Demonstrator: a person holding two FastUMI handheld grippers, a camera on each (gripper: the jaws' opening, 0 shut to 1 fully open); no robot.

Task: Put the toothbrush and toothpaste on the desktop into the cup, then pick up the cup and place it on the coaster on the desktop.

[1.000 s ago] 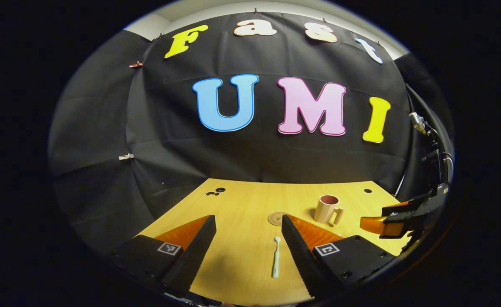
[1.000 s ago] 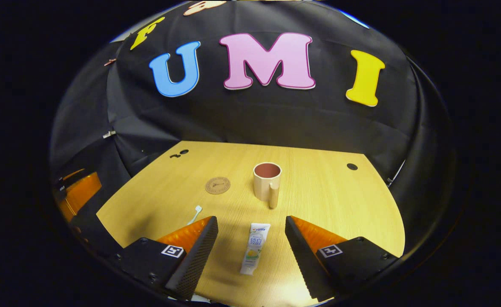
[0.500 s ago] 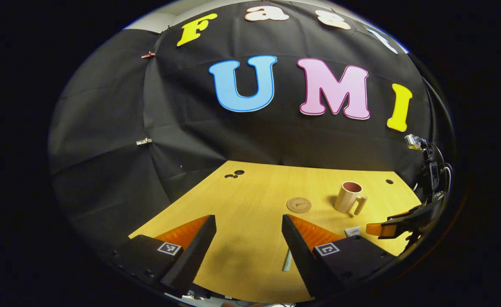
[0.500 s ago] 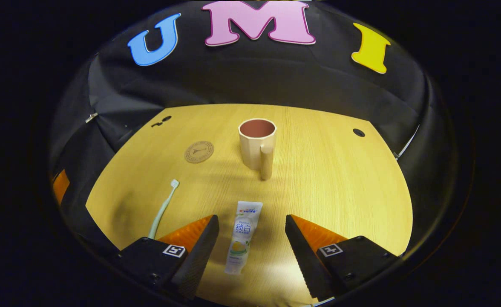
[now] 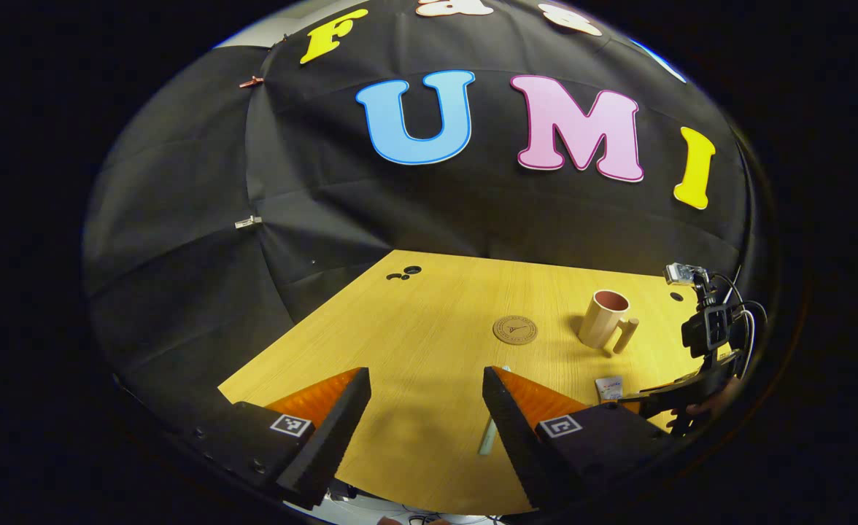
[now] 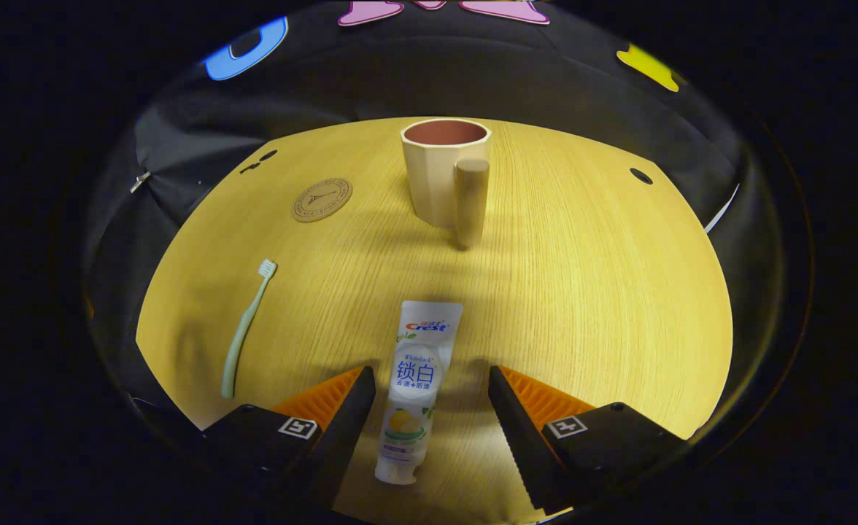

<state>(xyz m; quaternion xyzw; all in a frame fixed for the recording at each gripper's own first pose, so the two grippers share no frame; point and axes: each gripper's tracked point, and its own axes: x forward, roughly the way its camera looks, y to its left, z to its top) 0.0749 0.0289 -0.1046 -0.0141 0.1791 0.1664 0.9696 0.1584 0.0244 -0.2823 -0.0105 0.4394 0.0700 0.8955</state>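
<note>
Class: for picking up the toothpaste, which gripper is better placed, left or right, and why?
Right. The right gripper is open with the toothpaste lying between its jaws. The left gripper is open too, but sits by the toothbrush, with the toothpaste off to its side.

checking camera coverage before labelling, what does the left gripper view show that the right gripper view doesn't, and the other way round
Left gripper view's extras: the open left claw and, seen from outside at the far right, the right claw low over the toothpaste.
Right gripper view's extras: the toothbrush at full length, flat on the table, and the tube lying lengthwise inside the open right claw.
Shared: the upright cup, the coaster beside it but apart from it, the toothpaste, and at least part of the toothbrush.
</note>
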